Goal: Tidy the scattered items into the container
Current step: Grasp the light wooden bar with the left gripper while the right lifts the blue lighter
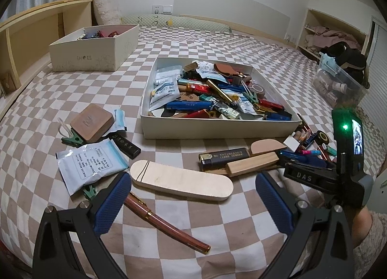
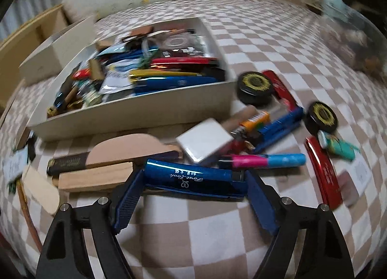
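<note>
A shallow white box [image 1: 217, 131] full of pens, lighters and packets sits mid-bed; it also shows in the right wrist view [image 2: 135, 114]. My left gripper [image 1: 193, 196] is open and empty over a pale wooden oval case [image 1: 181, 183], with a brown pen [image 1: 167, 224] just below. My right gripper [image 2: 193, 182] is shut on a blue metallic case [image 2: 193, 178] by its two ends, beside the box's near corner. The right gripper also shows in the left wrist view [image 1: 312, 175]. Wood blocks [image 2: 96, 175], a pink-blue marker [image 2: 263, 160] and red cases [image 2: 324, 177] lie around it.
A taller white shoe box [image 1: 92, 49] stands at the back left by the wooden headboard. A clear plastic bin [image 1: 338, 83] sits at the bed's right edge. A brown square block [image 1: 92, 121], white packets [image 1: 92, 162] and black round tins [image 2: 256, 87] lie scattered on the checkered sheet.
</note>
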Action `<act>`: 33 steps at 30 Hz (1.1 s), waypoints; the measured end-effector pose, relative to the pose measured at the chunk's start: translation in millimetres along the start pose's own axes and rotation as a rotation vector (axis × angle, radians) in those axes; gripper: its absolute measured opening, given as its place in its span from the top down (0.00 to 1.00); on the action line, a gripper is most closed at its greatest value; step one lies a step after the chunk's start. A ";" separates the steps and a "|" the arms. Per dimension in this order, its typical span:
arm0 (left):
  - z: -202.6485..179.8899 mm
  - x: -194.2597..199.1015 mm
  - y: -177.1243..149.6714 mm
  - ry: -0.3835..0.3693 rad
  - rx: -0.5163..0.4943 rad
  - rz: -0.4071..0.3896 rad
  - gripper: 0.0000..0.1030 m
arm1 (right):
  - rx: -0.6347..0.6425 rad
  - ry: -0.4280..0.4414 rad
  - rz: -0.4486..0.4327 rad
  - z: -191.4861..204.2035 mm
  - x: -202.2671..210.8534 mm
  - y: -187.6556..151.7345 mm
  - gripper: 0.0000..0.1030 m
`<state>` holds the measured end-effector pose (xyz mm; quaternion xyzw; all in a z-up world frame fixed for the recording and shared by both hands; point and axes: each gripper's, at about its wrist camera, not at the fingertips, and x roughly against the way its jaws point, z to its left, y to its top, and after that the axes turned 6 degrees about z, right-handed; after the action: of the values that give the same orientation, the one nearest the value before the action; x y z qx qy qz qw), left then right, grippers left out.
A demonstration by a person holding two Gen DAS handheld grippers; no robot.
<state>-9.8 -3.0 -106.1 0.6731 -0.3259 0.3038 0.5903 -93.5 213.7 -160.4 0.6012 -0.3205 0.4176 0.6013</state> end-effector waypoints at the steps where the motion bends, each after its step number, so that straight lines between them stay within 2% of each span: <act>1: -0.1 -0.7 -0.6 0.001 -0.001 0.003 0.00 | 0.023 0.005 0.002 3.2 0.8 -0.8 0.19; 11: -3.2 -17.5 -2.4 -0.044 -0.025 0.043 0.00 | 0.193 0.076 0.017 34.4 9.2 -27.8 0.19; 16: -10.9 -36.9 5.8 -0.077 -0.074 0.069 0.00 | 0.182 0.111 0.024 32.0 16.0 -36.4 0.19; 20: -24.1 -52.6 10.0 -0.112 -0.153 0.091 0.00 | 0.173 0.120 0.027 25.0 21.5 -46.7 0.19; 33: -53.2 -91.4 10.3 -0.146 -0.311 0.164 0.00 | 0.083 0.154 0.030 -5.0 35.3 -61.8 0.19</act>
<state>-74.4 56.2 -166.2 0.5654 -0.4646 0.2472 0.6351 -23.5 227.2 -157.6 0.5865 -0.2647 0.4846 0.5925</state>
